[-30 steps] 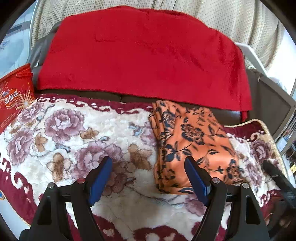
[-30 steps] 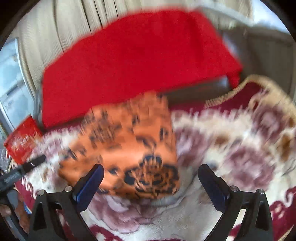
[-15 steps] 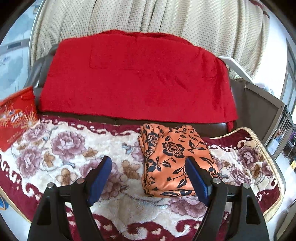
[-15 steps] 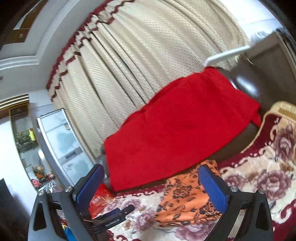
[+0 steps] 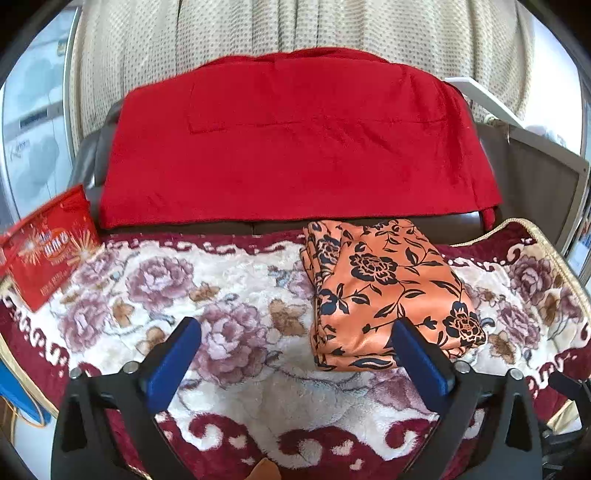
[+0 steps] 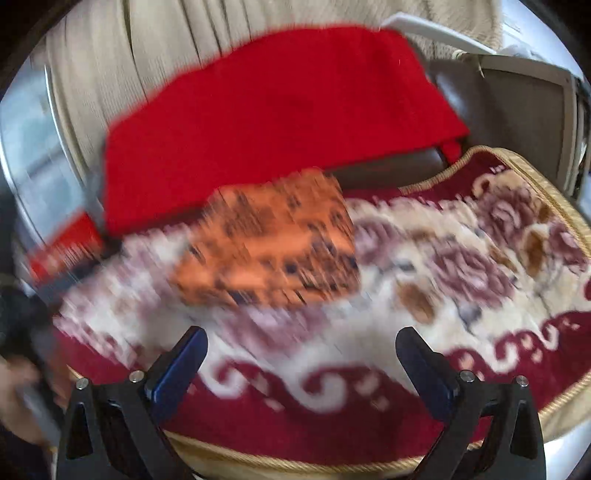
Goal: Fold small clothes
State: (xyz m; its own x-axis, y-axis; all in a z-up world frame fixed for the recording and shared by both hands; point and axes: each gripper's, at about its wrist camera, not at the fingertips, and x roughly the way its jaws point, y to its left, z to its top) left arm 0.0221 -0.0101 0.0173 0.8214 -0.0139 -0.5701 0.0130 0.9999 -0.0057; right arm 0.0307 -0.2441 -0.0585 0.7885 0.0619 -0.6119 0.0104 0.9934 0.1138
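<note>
Clothes first: the orange flowered garment (image 5: 388,291) lies folded flat, just beyond the left gripper (image 5: 295,350), whose jaws have just been opening and hold nothing. Right gripper (image 6: 301,354) gapes empty too. Underneath, a flowered blanket (image 5: 207,288); behind, a red throw (image 5: 295,147) and curtains (image 5: 295,26).

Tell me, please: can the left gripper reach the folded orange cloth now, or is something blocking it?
Probably yes. The left gripper is open and holds nothing, its jaws having just been opening. The folded orange cloth lies bare on the flowered blanket, just ahead and to its right, with nothing between them.
</note>
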